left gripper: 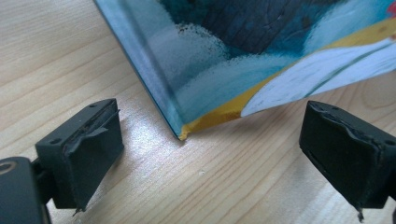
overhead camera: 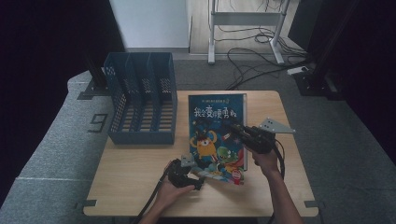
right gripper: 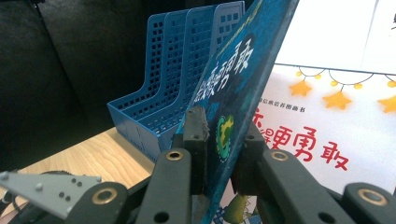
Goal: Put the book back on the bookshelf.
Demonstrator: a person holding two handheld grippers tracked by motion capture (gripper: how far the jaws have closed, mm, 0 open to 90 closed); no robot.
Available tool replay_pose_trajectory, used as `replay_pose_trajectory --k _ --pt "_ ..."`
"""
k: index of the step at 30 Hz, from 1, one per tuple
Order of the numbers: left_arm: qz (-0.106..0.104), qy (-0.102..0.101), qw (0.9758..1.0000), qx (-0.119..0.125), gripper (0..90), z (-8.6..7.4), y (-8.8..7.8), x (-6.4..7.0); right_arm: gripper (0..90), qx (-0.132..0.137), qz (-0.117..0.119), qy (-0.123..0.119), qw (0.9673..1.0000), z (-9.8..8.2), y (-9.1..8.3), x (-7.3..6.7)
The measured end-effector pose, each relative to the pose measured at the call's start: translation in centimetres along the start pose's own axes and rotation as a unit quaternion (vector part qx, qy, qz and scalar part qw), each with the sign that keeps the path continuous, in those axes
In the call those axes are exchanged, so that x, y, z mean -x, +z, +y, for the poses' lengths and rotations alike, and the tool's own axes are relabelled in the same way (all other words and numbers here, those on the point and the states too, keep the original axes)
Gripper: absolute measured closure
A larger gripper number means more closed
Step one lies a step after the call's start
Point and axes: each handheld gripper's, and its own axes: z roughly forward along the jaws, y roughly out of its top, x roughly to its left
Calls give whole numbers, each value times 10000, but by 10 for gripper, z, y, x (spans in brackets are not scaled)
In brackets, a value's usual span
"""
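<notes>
High view: pale wooden table (overhead camera: 140, 172) on grey carpet (overhead camera: 355, 140), cables (overhead camera: 252, 56) behind.

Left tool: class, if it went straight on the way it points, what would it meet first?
Most likely the book's lower corner, which rests on the table just ahead, between the left tool's open jaws.
</notes>
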Motion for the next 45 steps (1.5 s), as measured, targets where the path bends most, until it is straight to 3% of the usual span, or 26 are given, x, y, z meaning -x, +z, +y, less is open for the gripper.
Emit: replay_pose_trajectory --k 6,13,23,32,37,45 --pt "157 41 9999 -31 52 4 5 1 781 -47 -7 -131 9999 4 4 -3" --pt "300 -134 9994 -59 50 16 12 -9 793 21 161 -407 9990 14 16 -6" --pt "338 -100 9994 -71 57 15 12 -8 808 251 234 -312 9989 7 7 -12" --pt "441 -60 9990 -61 55 15 14 -5 812 184 308 -387 9986 5 -1 -15" --pt "412 -225 9989 37 63 17 15 -11 808 221 173 -613 9977 7 0 -18" --pt "378 -300 9988 16 64 22 17 -16 814 269 254 -556 9978 8 4 -10"
